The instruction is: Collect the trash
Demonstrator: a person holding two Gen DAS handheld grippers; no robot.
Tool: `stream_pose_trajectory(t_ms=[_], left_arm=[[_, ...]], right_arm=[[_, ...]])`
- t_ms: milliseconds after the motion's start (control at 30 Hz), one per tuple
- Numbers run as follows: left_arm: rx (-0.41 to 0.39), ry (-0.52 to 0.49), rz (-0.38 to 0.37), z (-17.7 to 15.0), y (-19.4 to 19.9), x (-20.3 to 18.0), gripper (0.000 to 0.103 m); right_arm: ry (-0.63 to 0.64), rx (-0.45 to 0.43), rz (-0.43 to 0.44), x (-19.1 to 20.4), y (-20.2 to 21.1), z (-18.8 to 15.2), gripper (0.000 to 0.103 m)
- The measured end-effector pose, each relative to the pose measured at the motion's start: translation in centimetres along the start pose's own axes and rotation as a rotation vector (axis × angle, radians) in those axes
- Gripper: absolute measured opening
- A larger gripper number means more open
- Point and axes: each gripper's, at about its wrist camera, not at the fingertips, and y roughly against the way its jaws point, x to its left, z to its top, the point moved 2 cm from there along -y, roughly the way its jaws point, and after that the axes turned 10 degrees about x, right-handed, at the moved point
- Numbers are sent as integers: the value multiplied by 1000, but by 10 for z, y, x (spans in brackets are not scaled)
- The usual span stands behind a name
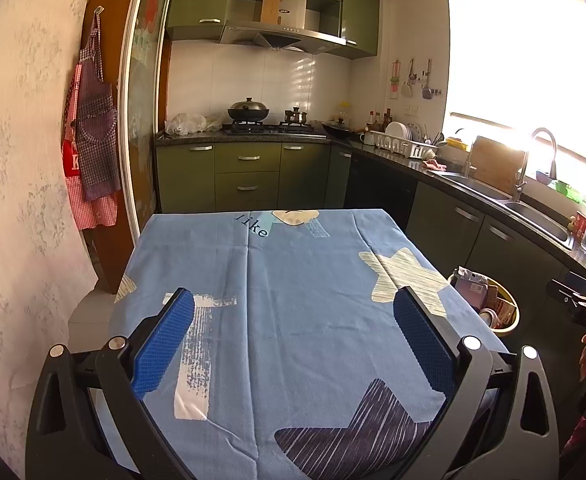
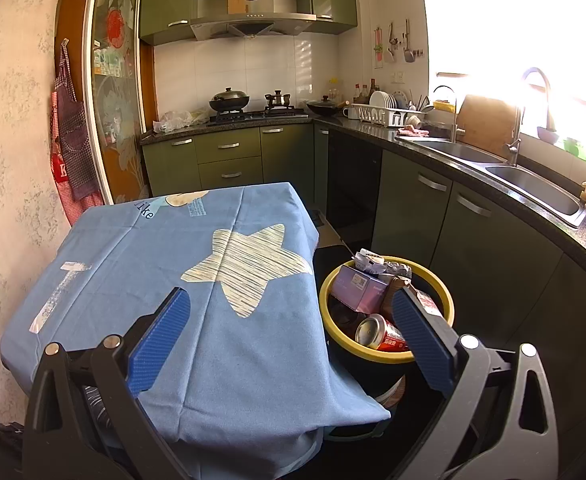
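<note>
A yellow-rimmed trash bin stands on the floor right of the table; it also shows in the left wrist view. It holds a red can, a purple box and crumpled wrappers. The table wears a blue star-print cloth, also in the right wrist view, with no trash on it. My left gripper is open and empty above the table. My right gripper is open and empty, over the table's right edge and the bin. The right gripper's body shows at the left wrist view's right edge.
Green cabinets and a dark counter with a sink run along the right. A stove with a wok is at the back. Aprons hang on the left wall. A narrow floor strip lies between table and cabinets.
</note>
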Motion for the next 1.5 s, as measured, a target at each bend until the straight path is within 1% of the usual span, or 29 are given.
stream_pose_trajectory(t_ms=[1500], left_arm=[[17,7,-9,-1,-7,0,98]], right_arm=[[7,11,3,2,-5,-5,96]])
